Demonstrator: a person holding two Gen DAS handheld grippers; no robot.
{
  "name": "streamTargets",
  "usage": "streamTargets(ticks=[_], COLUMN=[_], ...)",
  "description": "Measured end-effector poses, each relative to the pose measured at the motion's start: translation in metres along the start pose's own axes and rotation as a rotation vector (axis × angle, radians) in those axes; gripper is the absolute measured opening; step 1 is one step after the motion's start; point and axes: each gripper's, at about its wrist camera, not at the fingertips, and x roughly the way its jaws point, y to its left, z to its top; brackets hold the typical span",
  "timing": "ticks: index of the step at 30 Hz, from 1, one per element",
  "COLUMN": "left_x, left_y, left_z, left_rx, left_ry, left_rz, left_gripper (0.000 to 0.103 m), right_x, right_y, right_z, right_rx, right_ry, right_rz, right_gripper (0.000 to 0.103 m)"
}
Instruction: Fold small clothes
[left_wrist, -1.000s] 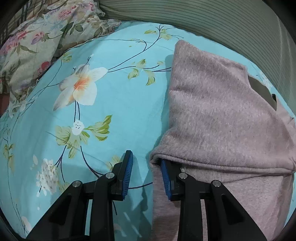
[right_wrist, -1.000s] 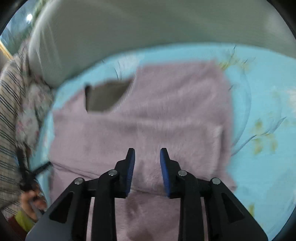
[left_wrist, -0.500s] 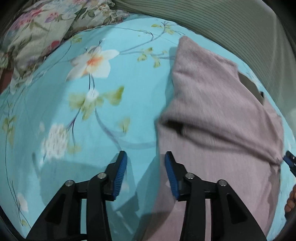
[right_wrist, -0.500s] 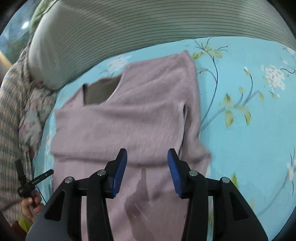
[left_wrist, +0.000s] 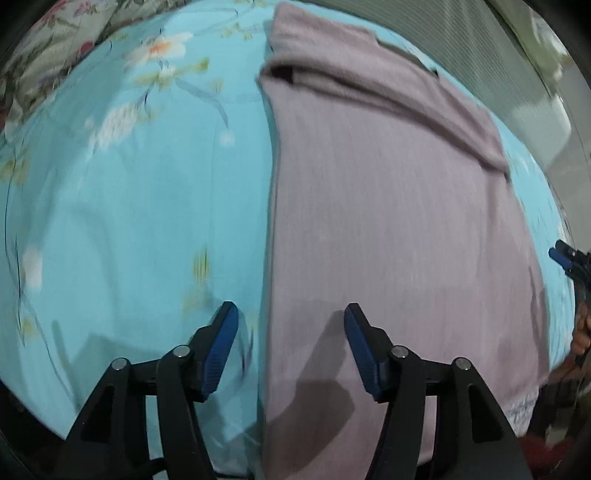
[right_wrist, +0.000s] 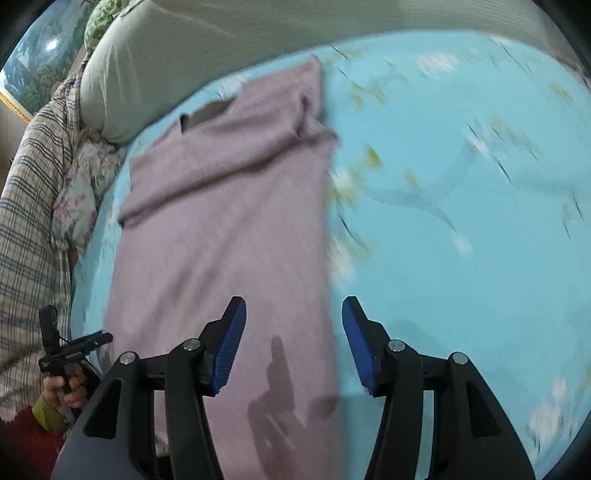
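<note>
Sweater part-folded on the bed, both grippers empty

The pink sweater (left_wrist: 388, 221) is laid lengthwise on the blue flowered bed sheet (left_wrist: 129, 221), its sleeves already turned in across the top. The left hand-held gripper (left_wrist: 290, 347) and right hand-held gripper (right_wrist: 293, 343) have just been opening; both are held wide above the hem, nothing between them. The lengthwise folds are judged still to be made.

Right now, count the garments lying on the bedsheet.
1: a mauve knitted sweater lies flat on the turquoise floral bedsheet, its sleeves folded across the chest near the striped bolster. Anything beyond the frame edges is unseen.
</note>
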Motion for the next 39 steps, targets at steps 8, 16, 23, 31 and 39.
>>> streamTargets(ticks=[8,16,23,31,39], left_x=[-0.028,-0.019,-0.006,-0.028,-0.090], left_y=[0.004,0.009,0.014,0.012,0.018], left_z=[-0.095,-0.129,-0.124,-0.129,-0.098], left_rx=[0.049,0.077,0.026,0.056,0.021], left_ry=[0.022,0.129,0.123,0.054,-0.111], left_rz=[-0.113,-0.265,-0.334,-0.334,-0.375], left_gripper=[0.068,0.057,0.019,0.003,0.003], right_x=[-0.002,0.006,0.009,-0.012,-0.054], right_y=[-0.025,-0.016,-0.013,-0.007,-0.001], right_z=[-0.087,-0.099,-0.105,-0.107,-0.081], right_rx=[0.032,0.026,0.006,0.041,0.150], right_ry=[0.187,0.207,0.221,0.146,-0.043], right_rz=[0.176,0.260,0.231,0.267,0.367], right_gripper=[0.055,0.055,0.009,0.008,0.008])
